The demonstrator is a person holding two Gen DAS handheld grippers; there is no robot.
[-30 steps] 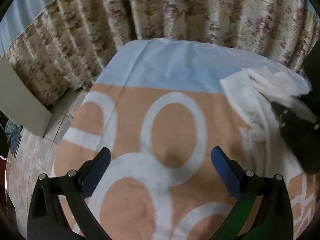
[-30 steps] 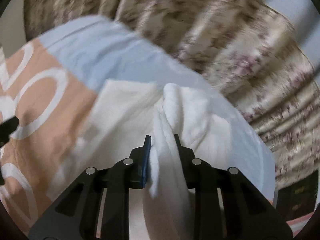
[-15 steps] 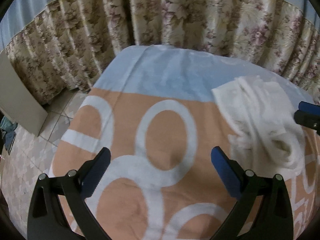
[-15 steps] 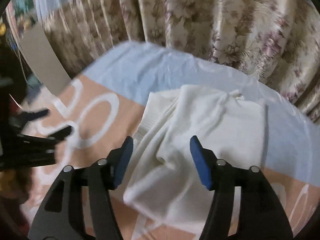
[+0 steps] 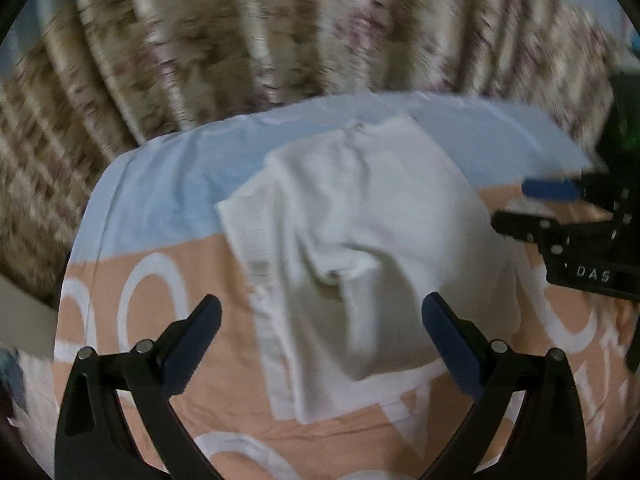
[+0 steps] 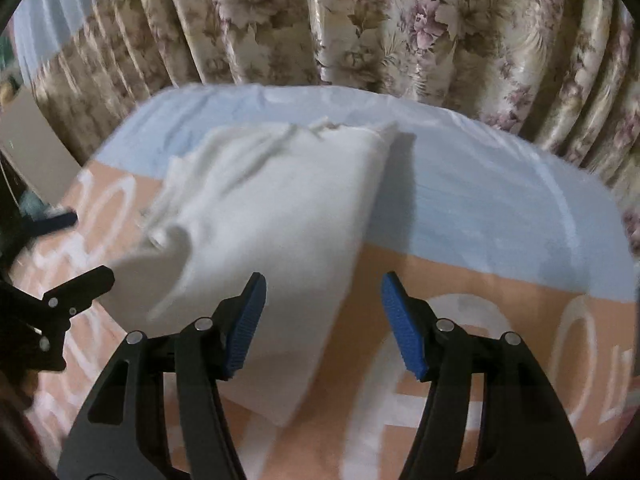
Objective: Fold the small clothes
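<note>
Floral curtain hangs behind the work surface; a tabletop covered by a blanket, pale blue band at the far end, peach with white ring and letter shapes nearer the cameras. Tile floor and a flat board at the far left edge of the right wrist view, blurred.

White garment lies loose on the blanket, straddling the blue/peach boundary. Roughly rectangular, partly folded, with a rumpled pocket of fabric near its middle and a ribbed edge along its left side in the left wrist view. Nothing grips it.

Left gripper: jaws wide apart, blue pads clear of everything, hovering above the near part of the garment, pointing steeply down. That view is motion-blurred.

Right gripper: jaws apart, having just been opening; nothing between the pads. Its left pad sits over the garment's near right edge, its right pad over bare peach blanket. Contact with the cloth can't be judged, but the pads don't press on it.

Each gripper shows in the other's view: right one at the right edge of the left view, left one at the left edge of the right view, on either side of the garment.
</note>
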